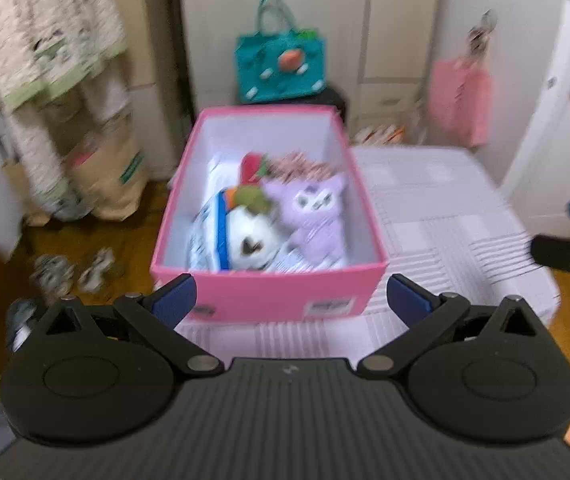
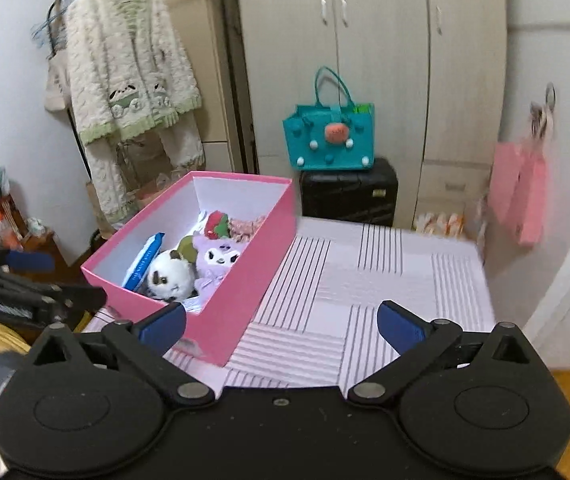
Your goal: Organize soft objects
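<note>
Both your left gripper [image 1: 291, 294] and right gripper [image 2: 281, 322] are spread wide, empty. Toys sit inside the pink box [image 2: 241, 316], frame centre. Pull back level so you don't bump it.

I see cream wardrobe [image 2: 381, 60] ahead, black suitcase [image 2: 349, 192] under teal bag [image 2: 329, 140], wooden floor [image 1: 97, 236], white door [image 1: 557, 120] at right.

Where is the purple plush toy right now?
In both wrist views the purple plush toy lies inside the open pink cardboard box on the striped bedcover, right of the white-and-brown plush toy.
</note>
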The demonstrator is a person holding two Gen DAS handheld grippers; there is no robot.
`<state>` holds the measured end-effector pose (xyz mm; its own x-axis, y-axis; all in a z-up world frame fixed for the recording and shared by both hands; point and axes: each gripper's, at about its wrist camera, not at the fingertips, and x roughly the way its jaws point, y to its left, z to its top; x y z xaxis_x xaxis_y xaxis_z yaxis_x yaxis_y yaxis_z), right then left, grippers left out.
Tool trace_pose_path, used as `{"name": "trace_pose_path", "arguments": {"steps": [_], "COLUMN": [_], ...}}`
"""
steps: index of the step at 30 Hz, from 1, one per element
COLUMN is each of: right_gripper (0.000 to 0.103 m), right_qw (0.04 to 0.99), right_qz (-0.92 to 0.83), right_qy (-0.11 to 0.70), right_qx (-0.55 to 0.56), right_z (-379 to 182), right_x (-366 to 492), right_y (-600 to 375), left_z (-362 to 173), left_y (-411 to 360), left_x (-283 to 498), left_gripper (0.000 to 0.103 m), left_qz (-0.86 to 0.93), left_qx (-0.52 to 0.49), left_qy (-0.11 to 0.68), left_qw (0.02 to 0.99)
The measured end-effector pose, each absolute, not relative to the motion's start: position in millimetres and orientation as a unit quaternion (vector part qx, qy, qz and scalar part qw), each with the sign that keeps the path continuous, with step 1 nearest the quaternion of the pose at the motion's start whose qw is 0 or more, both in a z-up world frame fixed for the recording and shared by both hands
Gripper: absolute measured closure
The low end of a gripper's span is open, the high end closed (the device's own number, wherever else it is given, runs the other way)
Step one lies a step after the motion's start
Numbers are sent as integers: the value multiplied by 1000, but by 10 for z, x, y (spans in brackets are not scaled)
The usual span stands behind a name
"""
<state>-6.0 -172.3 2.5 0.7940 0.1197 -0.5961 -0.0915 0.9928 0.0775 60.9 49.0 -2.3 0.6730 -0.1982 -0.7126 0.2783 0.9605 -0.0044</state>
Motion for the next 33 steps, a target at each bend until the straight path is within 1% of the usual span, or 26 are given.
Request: {"name": "trace_pose_path", "arguments": {"steps": [3, 7, 13, 19, 33], "right_gripper": [0, 0, 0, 0, 0], "right_qw": [951, 954, 949, 953, 951], "right_qz": [36, 12, 15, 8, -14], "right_qy": [306, 301, 314, 304, 310], "right_qx": [37, -1, -6, 12, -16], "right_z": [1, -11, -20, 12, -4], "right_x": [-142, -198, -278, -383, -473], "right_y": [-1735, -1634, -1613, -1668, -1622], "left_z": [-46, -43, 14, 57, 42], "left_y": [442, 394, 384, 310, 269], "left_x": [602, 474, 358, 214, 47], "left_gripper": [0, 0, 0, 0, 0], "left_qz": [-114, -83, -102, -103, -94], "left_qx": [71, 83, 56, 69, 67], "left_qy": [399, 372, 364, 343, 327], "left_qw": [907, 921, 924, 931, 938]}}
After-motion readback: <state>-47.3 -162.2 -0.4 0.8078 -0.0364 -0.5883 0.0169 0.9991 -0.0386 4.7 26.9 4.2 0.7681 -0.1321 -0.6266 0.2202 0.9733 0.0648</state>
